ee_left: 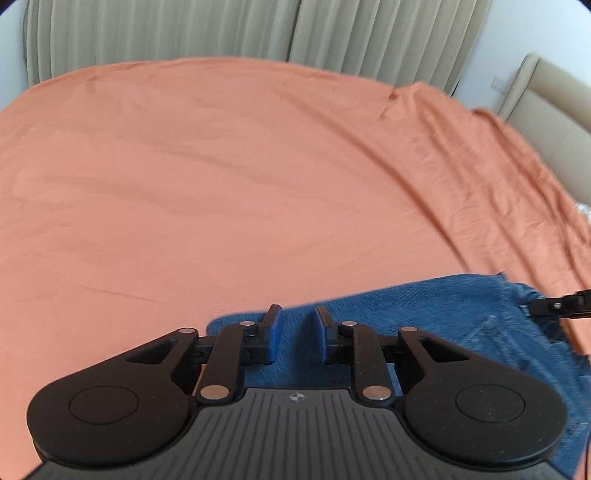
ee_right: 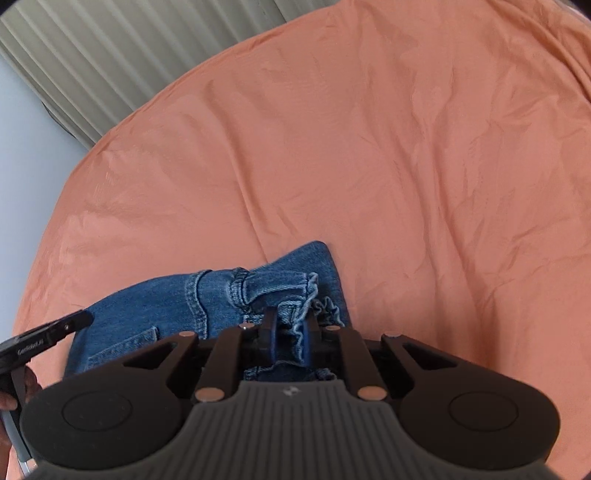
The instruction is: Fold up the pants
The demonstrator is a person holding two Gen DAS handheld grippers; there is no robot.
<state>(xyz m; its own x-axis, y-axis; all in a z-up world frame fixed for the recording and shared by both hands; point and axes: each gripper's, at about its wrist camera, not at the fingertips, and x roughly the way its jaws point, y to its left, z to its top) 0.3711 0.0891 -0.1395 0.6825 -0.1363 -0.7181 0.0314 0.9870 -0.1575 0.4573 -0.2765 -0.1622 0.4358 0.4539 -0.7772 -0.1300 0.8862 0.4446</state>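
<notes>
**Denim pinched on the right, gap showing on the left**

The right gripper (ee_right: pixel 290 338) is seen clamped on a bunched, frayed edge of the jeans (ee_right: pixel 207 306), the cloth gathered into ruffles between its blue-faced pads. The left gripper (ee_left: pixel 297 334) is held over the same garment with a narrow gap between its two fingers; denim is seen through that gap, but whether the pads press on any cloth cannot be told.

Two grippers are counted, one pair of jeans, one bed sheet (ee_left: pixel 221 166). Each gripper is built of matte black plastic, with round housings, ribbed grey grip plates and silver pivot pins.

The jeans are laid at the near edge of the bed, directly under both tools. Mid-blue woven denim is shown, with pale double stitching along a seam, a patch pocket, and a ragged, unravelling hem. The fabric is rumpled and folded over itself on the right side.

The sheet is a salmon-orange cloth, softly creased all over. Pleated beige curtains (ee_left: pixel 166 33) are hung behind, and a padded cream headboard (ee_left: pixel 546 107) is glimpsed at the far right.
</notes>
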